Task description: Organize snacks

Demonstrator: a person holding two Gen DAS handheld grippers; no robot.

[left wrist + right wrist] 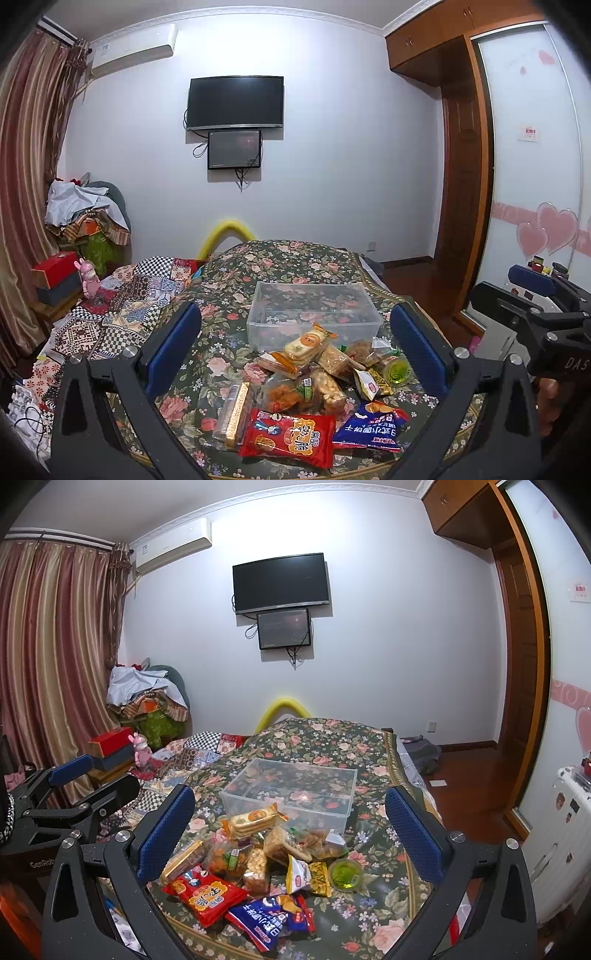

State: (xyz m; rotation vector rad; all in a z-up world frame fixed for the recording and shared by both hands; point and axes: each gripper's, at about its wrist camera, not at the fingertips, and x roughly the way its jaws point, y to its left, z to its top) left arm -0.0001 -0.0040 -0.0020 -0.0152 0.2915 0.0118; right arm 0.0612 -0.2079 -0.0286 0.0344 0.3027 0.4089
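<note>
Both jaws stand wide and hold nothing: your left gripper (295, 343) and right gripper (290, 827) each hover over the snack pile (314, 380), which lies heaped on the floral bedspread (236, 280) just in front of the clear box (314, 314). The box is empty, so the sorting looks unstarted.

Expect these packets to be light, crinkly and slick. They will likely slide or buckle if you pinch the puffed middle. Take each by a flat sealed edge or across its narrow side. The biscuit pack (308, 341) on top looks stiffer but its contents may crack under a hard squeeze. The jelly cup (397, 371) is rounder and firmer; grip across its body, gently. The gold bar (234, 411) seems rigid and easy to hold.

The red bag (290, 435) and blue bag (369, 424) carry Chinese print, too distorted to read surely. "DAS" shows on the right gripper's body; "GenRob" on the left's.
</note>
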